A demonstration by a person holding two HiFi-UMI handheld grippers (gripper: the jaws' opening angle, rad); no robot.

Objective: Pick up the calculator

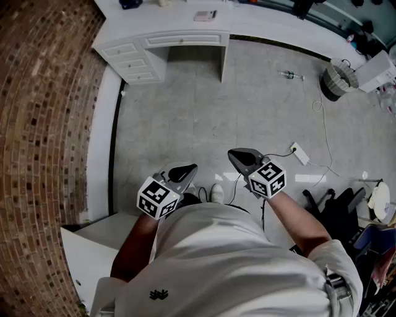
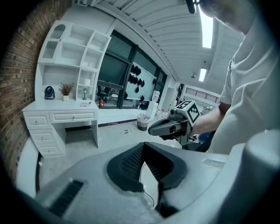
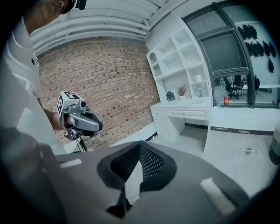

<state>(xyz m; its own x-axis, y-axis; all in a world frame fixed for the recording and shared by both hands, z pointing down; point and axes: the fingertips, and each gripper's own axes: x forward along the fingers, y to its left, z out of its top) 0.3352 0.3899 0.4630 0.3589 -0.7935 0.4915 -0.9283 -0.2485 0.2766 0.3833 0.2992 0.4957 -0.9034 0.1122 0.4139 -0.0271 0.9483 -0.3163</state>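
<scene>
White desk, one; left gripper, right gripper, jaws together

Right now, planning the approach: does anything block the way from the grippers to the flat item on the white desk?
Nothing visible does. Only floor lies between the left gripper, the right gripper and the desk; the flat item, possibly the calculator, lies on top.
</scene>
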